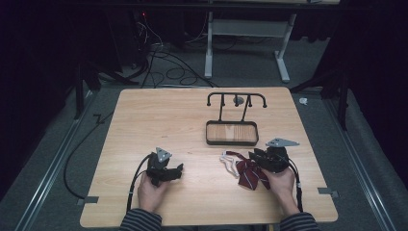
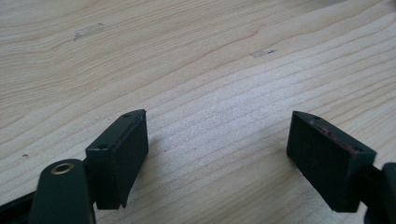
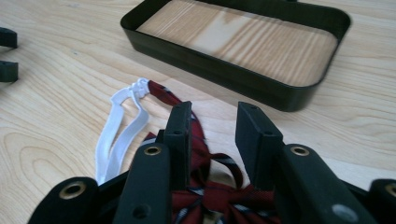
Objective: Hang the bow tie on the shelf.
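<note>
A dark red striped bow tie [image 1: 251, 174] [image 3: 205, 196] with a white strap [image 1: 227, 161] [image 3: 122, 126] lies on the wooden table [image 1: 159, 120], near the right front. My right gripper [image 1: 253, 159] [image 3: 215, 109] hovers right over it, its jaws partly apart. Red fabric lies under and between their bases, and bare wood shows between the tips. A black tray [image 1: 232, 143] [image 3: 210, 65] with a wooden floor stands just beyond, with a black rack [image 1: 235, 96] rising behind it. My left gripper [image 1: 178, 169] [image 2: 217, 116] rests open at the front left over bare wood.
Cables trail from both grippers off the table's front. Bits of tape [image 1: 90, 199] mark the table's side edges. Behind the table, the floor holds loose cables [image 1: 168, 67] and a white desk frame [image 1: 209, 43].
</note>
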`<action>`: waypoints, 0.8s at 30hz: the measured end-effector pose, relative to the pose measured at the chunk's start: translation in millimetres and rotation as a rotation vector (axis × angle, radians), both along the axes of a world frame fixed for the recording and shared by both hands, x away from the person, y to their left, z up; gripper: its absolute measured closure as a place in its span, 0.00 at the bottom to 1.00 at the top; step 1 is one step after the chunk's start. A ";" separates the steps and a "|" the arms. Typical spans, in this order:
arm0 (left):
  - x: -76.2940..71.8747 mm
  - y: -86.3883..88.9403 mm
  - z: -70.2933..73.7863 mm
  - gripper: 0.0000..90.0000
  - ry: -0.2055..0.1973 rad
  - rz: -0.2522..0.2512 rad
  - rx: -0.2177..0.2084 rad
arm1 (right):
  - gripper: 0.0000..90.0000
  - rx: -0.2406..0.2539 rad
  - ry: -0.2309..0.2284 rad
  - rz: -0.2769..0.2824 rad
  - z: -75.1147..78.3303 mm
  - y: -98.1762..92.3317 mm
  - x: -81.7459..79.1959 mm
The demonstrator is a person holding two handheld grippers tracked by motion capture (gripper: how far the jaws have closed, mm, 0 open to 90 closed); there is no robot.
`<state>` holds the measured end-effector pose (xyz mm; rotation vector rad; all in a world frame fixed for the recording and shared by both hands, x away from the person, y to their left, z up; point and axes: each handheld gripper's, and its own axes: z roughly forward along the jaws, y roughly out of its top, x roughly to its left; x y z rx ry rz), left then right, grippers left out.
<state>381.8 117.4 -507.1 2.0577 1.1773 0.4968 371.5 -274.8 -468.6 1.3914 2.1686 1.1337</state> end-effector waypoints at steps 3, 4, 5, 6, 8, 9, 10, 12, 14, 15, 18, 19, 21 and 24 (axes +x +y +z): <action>0.0 0.0 0.0 0.23 0.000 0.000 0.000 | 0.75 0.007 0.004 0.013 -0.7 5.4 1.6; 0.0 0.0 0.0 0.23 0.000 0.000 0.000 | 0.75 0.008 0.003 0.018 -0.6 7.2 2.1; 0.0 0.0 0.0 0.23 0.000 0.000 0.000 | 0.75 0.007 0.001 0.025 -0.3 9.1 2.8; 0.0 0.0 0.0 0.23 0.000 0.000 0.000 | 0.75 0.005 0.003 0.029 0.0 10.9 3.4; 0.0 0.0 0.0 0.23 0.000 0.000 0.000 | 0.75 0.006 0.006 0.031 0.6 12.8 3.9; 0.0 0.0 0.0 0.23 0.000 0.000 0.000 | 0.75 0.006 0.004 0.040 1.0 15.9 5.2; 0.0 0.0 0.0 0.23 0.000 0.000 0.000 | 0.75 0.005 0.004 0.045 1.2 17.8 6.1; 0.0 0.0 0.0 0.23 0.000 0.000 0.000 | 0.75 0.002 0.011 0.055 1.6 22.9 7.6; 0.0 0.0 0.0 0.23 0.000 0.000 0.000 | 0.75 -0.002 0.009 0.065 1.2 26.2 8.9; 0.0 0.0 0.0 0.23 0.000 0.000 0.000 | 0.75 0.000 0.013 0.065 0.8 28.1 9.4; 0.0 0.0 0.0 0.23 0.000 0.000 0.000 | 0.74 -0.002 0.020 0.071 -1.0 31.6 12.4; 0.0 0.0 0.0 0.23 0.000 0.000 0.000 | 0.74 -0.001 0.026 0.071 -1.5 33.0 13.3; 0.0 0.0 0.0 0.23 0.000 0.000 0.000 | 0.74 -0.004 0.026 0.077 -2.2 35.8 15.3; -0.1 0.0 0.0 0.23 0.000 -0.001 0.000 | 0.74 -0.016 0.030 0.087 -2.0 40.8 18.5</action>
